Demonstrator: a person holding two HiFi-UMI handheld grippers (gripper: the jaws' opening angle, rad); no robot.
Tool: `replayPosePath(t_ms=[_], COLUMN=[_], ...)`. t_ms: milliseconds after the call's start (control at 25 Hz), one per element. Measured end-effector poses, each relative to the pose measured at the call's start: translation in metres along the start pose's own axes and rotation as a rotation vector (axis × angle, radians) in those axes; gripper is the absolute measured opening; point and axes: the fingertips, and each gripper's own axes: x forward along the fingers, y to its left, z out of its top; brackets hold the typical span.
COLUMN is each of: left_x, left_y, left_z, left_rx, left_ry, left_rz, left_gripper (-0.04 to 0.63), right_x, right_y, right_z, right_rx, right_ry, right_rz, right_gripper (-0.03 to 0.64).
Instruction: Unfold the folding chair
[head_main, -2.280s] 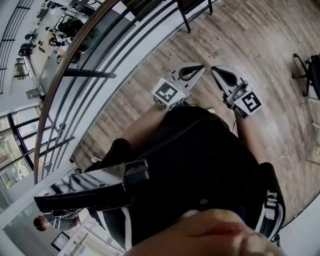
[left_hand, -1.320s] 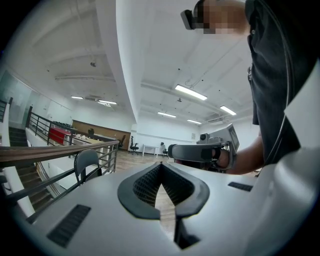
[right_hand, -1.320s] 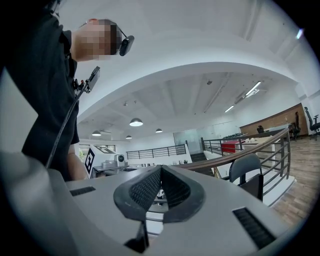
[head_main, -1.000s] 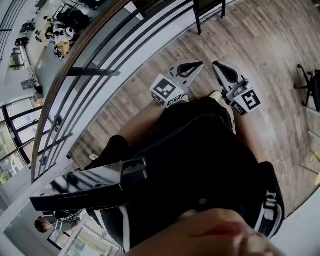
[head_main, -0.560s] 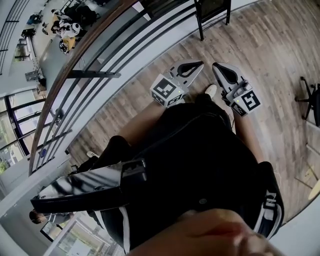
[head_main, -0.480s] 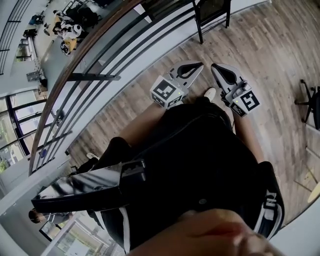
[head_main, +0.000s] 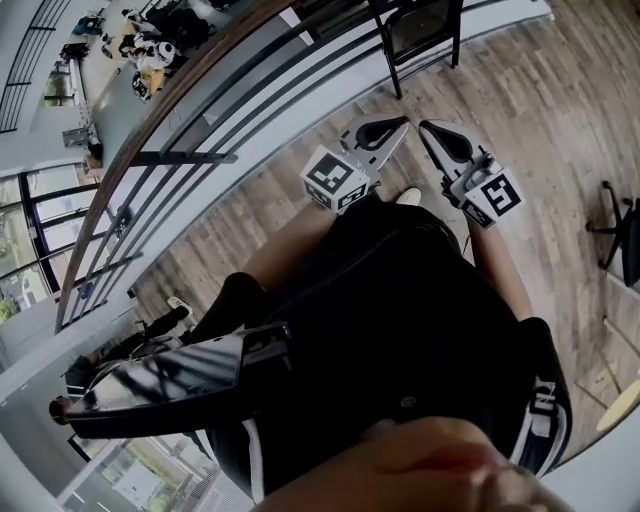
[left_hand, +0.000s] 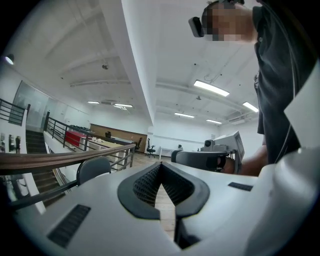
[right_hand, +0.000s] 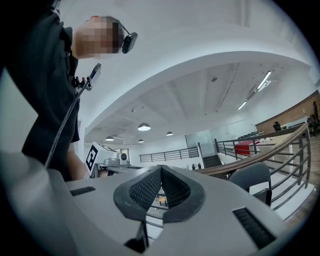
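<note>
A black-framed chair (head_main: 420, 30) with a dark seat stands on the wood floor by the railing, at the top of the head view. Its grey backrest (left_hand: 92, 169) shows left of the jaws in the left gripper view, and right of the jaws as the backrest (right_hand: 250, 179) in the right gripper view. My left gripper (head_main: 402, 122) and right gripper (head_main: 423, 128) are held level side by side in front of the person's body, pointing toward the chair and short of it. Both are shut with nothing between the pads, as the left gripper (left_hand: 161, 164) and right gripper (right_hand: 161, 168) views show.
A metal railing with a wooden handrail (head_main: 190, 100) runs along the left, with a lower floor beyond it. An office chair (head_main: 622, 232) stands at the right edge. The person's shoe (head_main: 408, 196) steps on the plank floor (head_main: 540, 110).
The person has walked forward along the railing, so the chair has come further into the top of the head view. Both grippers stayed shut and side by side.
</note>
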Motion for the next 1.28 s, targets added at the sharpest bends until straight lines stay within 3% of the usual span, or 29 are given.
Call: replayPosePath(t_ms=[400, 880, 1280], left_x=[0.042, 0.075, 0.091], left_y=[0.05, 0.199, 0.299], left_z=[-0.001, 0.023, 0.009], left_rx=[0.008, 0.018, 0.001], left_ry=[0.015, -0.009, 0.019], left_rz=[0.013, -0.04, -0.081], left_gripper=[0.003, 0.003, 0.003], right_x=[0.024, 0.146, 0.223], right_y=[-0.063, -0.155, -0.212], right_z=[-0.003, 0.011, -0.008], right_rx=[0.009, -0.025, -0.022], right_ry=[0.03, 0.069, 0.102], right_rz=[-0.014, -0.067, -0.173], right_gripper=[0.008, 0.008, 0.008])
